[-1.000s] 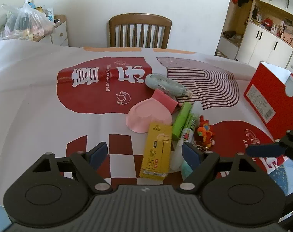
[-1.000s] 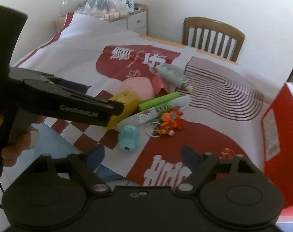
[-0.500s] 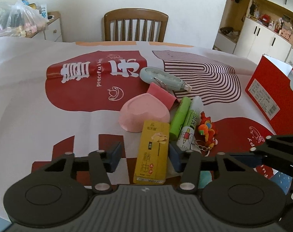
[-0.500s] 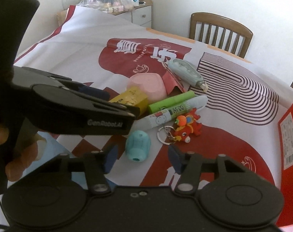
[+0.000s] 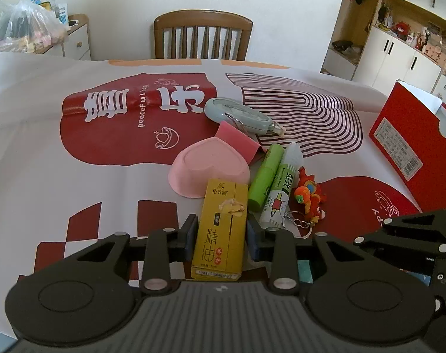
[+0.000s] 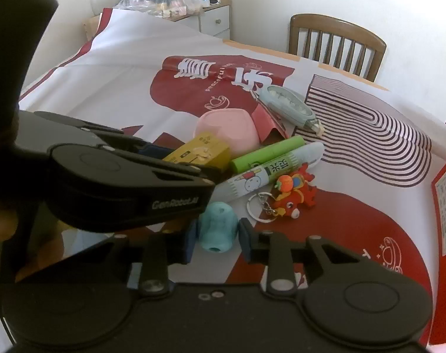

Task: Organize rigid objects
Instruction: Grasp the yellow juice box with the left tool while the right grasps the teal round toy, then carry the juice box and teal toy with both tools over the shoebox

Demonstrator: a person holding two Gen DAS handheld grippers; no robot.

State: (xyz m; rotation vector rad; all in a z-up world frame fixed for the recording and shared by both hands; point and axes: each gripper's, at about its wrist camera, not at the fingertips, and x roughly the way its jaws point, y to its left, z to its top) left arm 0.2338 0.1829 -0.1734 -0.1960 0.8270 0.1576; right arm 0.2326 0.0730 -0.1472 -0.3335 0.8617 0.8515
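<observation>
Both grippers have closed in since a second ago — the left gripper [image 5: 221, 236] now brackets the yellow box [image 5: 220, 232] lying on the tablecloth [image 5: 46, 153], pads at its sides though firm contact is unclear, while the right gripper [image 6: 217, 236] straddles the teal sharpener [image 6: 218, 231] with narrow gaps. I judge this the grasping step: next, squeeze fully and lift each toward the red box [image 5: 411, 153] — without nudging the glue stick [image 5: 277, 194].

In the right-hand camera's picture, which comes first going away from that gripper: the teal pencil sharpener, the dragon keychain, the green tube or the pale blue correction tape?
From the right gripper outward:
1. Teal pencil sharpener, right between the fingers.
2. Dragon keychain, a little ahead, to the right.
3. Green tube, farther back, lying across the middle.
4. Correction tape, farthest, up the table toward the chair.
</observation>
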